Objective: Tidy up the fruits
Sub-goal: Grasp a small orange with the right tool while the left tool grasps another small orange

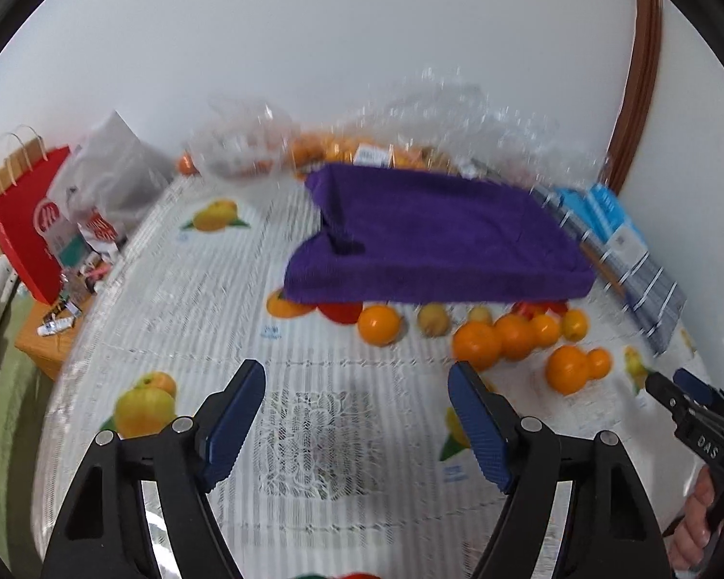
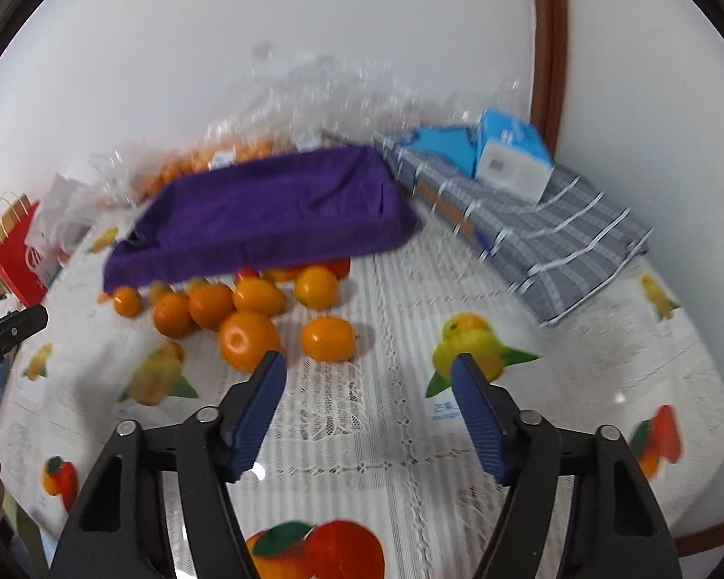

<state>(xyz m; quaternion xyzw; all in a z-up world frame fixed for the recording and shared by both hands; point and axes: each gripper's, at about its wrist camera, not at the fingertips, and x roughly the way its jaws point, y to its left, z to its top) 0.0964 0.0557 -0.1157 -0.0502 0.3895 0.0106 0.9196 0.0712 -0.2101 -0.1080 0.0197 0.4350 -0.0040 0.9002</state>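
Several loose oranges [image 1: 478, 342] [image 2: 246, 337] lie on the table in front of a tray draped in a purple cloth [image 1: 434, 236] [image 2: 265, 217]. Red fruit [image 1: 340, 311] peeks from under the cloth's front edge. My left gripper [image 1: 357, 386] is open and empty, hovering above the tablecloth short of the fruit. My right gripper [image 2: 369, 376] is open and empty, just right of the nearest orange [image 2: 328, 337]. The right gripper's tip also shows at the right edge of the left wrist view [image 1: 675, 391].
A lace tablecloth with printed fruit pictures [image 2: 410, 434] covers the table. Clear plastic bags holding more oranges [image 1: 342, 149] sit behind the tray. A folded grey striped cloth [image 2: 555, 241] and blue tissue packs [image 2: 511, 159] lie at the right. A red paper bag [image 1: 24, 236] stands at the left.
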